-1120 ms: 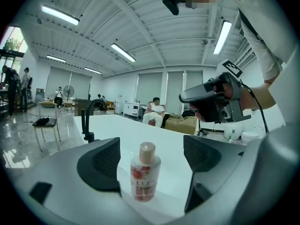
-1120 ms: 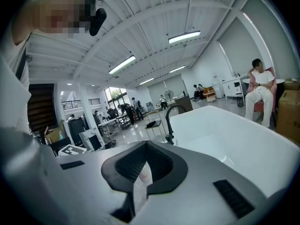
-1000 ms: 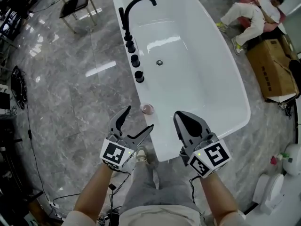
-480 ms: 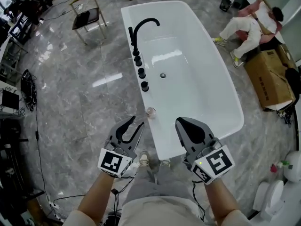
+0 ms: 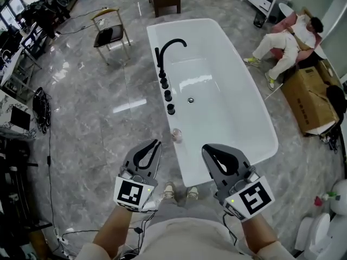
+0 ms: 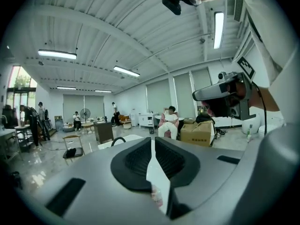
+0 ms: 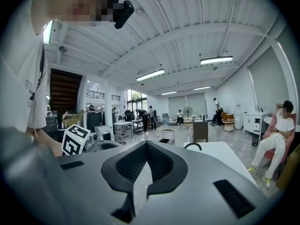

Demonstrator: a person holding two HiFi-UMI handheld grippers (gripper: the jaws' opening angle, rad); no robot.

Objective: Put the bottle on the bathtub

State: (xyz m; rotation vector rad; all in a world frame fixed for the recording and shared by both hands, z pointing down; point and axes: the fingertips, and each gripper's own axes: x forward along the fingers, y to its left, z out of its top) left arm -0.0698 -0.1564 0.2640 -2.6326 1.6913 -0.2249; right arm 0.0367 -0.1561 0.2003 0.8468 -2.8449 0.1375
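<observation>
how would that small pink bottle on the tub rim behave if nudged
Probably light: the bottle looks tiny beside the black tap knobs. It could slide or tip off easily, sitting on the narrow, glossy bathtub rim. Whether it's stiff or fragile is too small to tell.

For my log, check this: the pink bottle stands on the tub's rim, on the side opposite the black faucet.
Wrong side. The bottle stands on the tub's rim on the same side as the black faucet, just past its knobs, as the head view shows.
</observation>
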